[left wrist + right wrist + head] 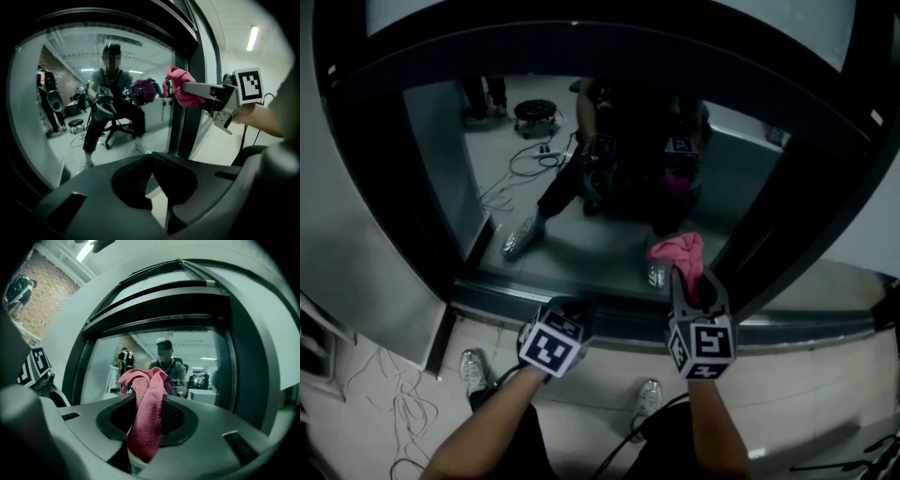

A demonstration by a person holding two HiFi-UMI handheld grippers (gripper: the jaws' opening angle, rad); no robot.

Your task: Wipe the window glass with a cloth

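The right hand-held gripper [692, 279] pinches the cloth [680, 248], bunched low at the glass [516, 141] — whether it touches, I can't tell. The left hand-held gripper [151, 157] is closed on nothing. Only a narrow fold looks gripped, so drag on the glass could pull it free — or let the jaw tips scrape.

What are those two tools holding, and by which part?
The right tool pinches the pink cloth around its middle, with loose ends either side. The left tool is shut on nothing.

Pink cloth [143, 413], bunched, drooping, seemingly touching reflective dark-framed window glass [581, 246]
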